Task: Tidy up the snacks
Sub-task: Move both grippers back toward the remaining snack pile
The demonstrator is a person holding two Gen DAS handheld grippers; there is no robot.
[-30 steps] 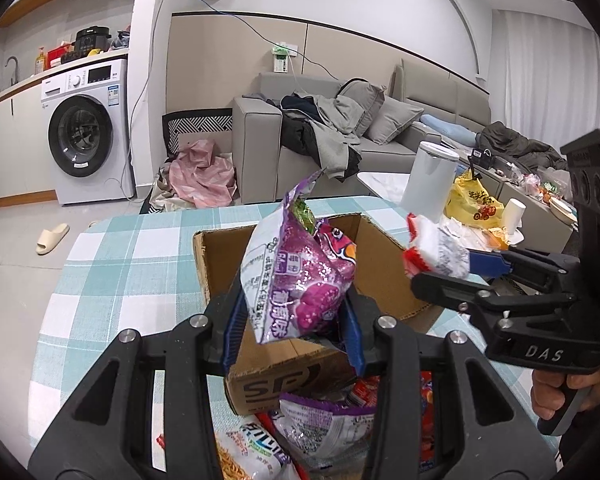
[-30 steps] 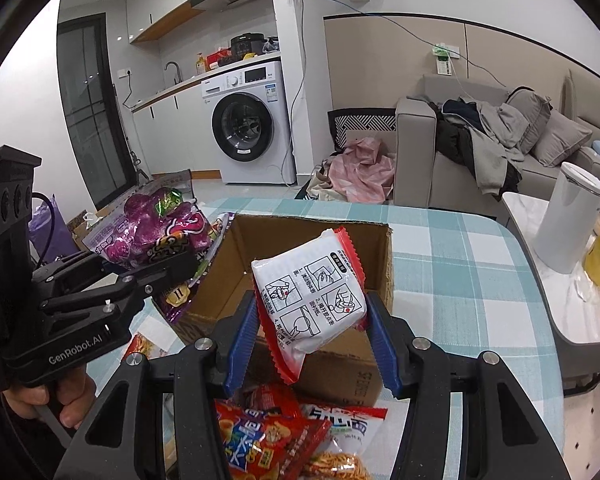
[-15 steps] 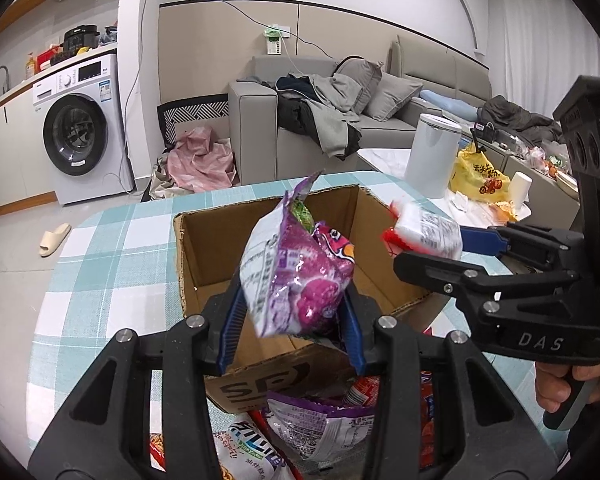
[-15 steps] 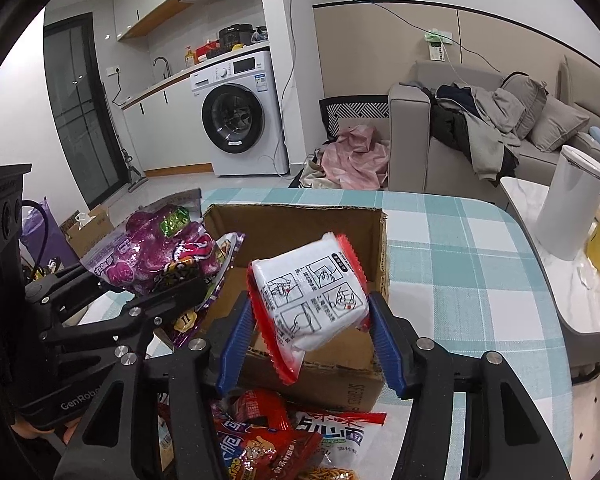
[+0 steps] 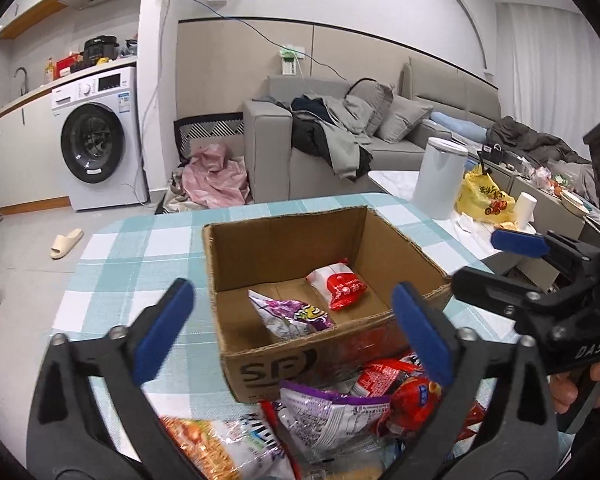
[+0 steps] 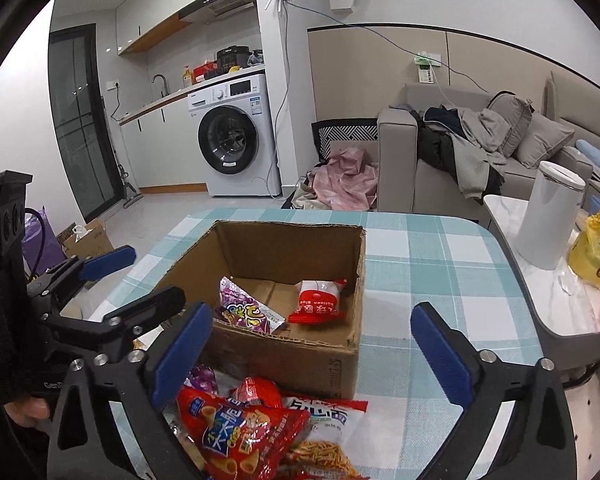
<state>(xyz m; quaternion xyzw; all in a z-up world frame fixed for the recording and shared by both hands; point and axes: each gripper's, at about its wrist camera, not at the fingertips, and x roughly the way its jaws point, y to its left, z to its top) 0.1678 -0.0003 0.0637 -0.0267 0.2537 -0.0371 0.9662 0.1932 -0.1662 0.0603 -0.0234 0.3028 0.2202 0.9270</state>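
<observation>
Left hand-held gripper (image 5: 292, 320) and right hand-held gripper (image 6: 312, 344) hovered wide open and empty before the cardboard box (image 6: 300, 344), which contained two snack packets.

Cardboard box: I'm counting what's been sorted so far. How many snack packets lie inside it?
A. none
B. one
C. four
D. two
D: the cardboard box holds two packets on its floor, a purple packet and a red-and-white packet, while both grippers stand open and empty.
</observation>
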